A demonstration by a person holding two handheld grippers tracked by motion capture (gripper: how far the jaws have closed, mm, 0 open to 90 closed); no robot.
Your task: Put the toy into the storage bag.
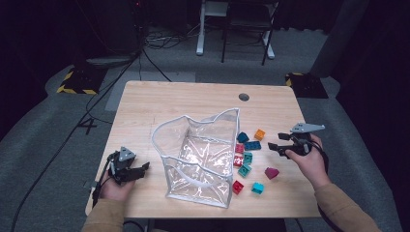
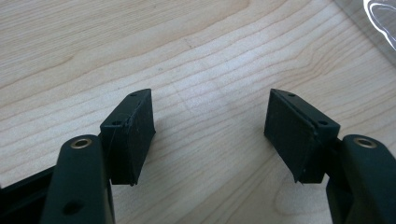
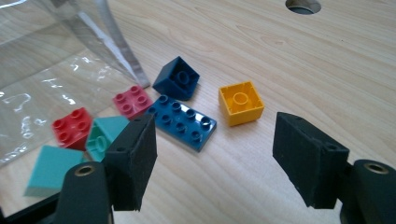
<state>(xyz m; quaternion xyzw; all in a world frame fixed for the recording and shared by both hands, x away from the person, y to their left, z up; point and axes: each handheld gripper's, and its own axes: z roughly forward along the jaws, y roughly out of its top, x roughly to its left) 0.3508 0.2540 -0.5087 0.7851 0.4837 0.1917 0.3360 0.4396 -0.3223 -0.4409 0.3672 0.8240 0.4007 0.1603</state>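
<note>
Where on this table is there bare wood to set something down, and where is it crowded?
Free: the far strip between the clear bag and the table's back edge, and the left side around the left gripper. Crowded: right of the bag, where the blocks cluster near the right gripper.

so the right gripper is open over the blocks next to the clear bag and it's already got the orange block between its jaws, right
Not quite. The right gripper is open over the blocks beside the clear bag, but nothing is between its jaws. In the right gripper view the orange block lies on the table ahead of them.
</note>
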